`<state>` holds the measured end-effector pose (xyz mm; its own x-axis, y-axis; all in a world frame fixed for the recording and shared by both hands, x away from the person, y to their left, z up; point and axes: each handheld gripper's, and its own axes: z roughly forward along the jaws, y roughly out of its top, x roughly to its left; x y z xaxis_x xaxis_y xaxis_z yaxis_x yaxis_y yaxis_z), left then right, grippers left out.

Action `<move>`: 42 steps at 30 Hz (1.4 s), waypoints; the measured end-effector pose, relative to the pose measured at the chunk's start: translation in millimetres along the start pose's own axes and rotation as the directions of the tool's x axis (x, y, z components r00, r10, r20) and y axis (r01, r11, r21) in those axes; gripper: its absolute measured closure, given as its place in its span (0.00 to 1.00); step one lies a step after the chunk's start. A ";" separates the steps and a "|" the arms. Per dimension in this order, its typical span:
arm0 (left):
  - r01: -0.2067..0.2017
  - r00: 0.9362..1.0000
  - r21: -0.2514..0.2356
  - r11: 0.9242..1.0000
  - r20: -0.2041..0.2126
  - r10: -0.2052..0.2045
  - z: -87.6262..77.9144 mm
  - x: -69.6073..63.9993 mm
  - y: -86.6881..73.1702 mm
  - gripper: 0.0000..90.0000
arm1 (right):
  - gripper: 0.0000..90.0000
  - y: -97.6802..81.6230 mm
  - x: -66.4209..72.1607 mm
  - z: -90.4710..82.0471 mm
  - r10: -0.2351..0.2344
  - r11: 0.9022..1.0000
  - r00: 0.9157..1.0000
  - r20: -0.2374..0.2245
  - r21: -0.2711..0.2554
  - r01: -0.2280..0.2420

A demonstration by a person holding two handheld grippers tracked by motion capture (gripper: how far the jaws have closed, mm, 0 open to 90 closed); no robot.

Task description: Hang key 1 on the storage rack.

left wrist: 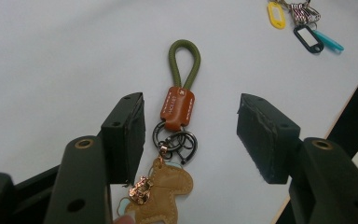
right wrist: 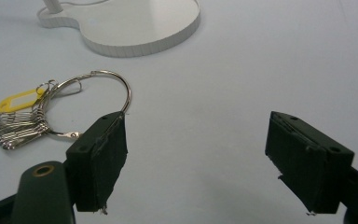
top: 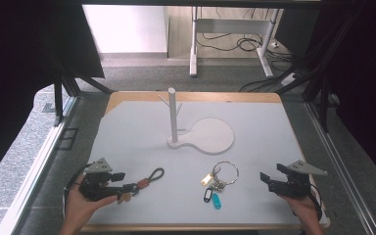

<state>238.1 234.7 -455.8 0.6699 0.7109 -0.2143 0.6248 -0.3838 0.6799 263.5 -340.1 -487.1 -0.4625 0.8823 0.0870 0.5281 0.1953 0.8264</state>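
Pale grey bench (top: 127,127), white peg stand (top: 174,117) at its middle. Left tongs (left wrist: 191,135) gape wide around the green-loop keychain (left wrist: 179,105) lying flat — not yet gripped; next, close on its leather tab. Right tongs (right wrist: 196,158) stand open, empty, beside the key ring (right wrist: 98,88).

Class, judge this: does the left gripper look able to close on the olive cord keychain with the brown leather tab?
Probably yes. The left gripper is open, and the olive cord keychain with its brown leather tab lies flat between its jaws, nothing blocking.
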 end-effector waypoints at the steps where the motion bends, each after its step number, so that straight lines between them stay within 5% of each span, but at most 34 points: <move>1: 0.002 1.000 0.000 1.000 0.000 -0.002 -0.1 0.4 -0.2 0.47 | 0.23 -0.3 -0.3 0.2 -0.001 1.000 1.000 0.001 0.003 0.001; 19: 0.010 1.000 -0.006 1.000 -0.011 -0.010 -8.8 0.4 -2.8 0.47 | 0.26 -1.8 -1.1 2.0 0.005 0.999 0.998 -0.056 0.037 -0.003; 26: 0.019 0.999 -0.006 1.000 -0.049 -0.019 -13.8 -1.2 2.2 0.47 | 0.27 -4.7 -7.9 3.4 0.054 0.998 0.996 -0.074 0.041 -0.051; 42: -0.036 0.999 0.019 0.999 -0.007 0.036 -23.1 -4.7 21.8 0.45 | 0.29 -2.8 -7.9 -5.5 0.046 0.999 0.998 -0.051 0.002 -0.046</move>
<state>239.3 236.6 -423.7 0.6888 0.7010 -0.1848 0.6081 -0.4199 0.6737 261.8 -350.0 -487.1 -0.4738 0.8672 0.1533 0.5501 0.1555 0.8205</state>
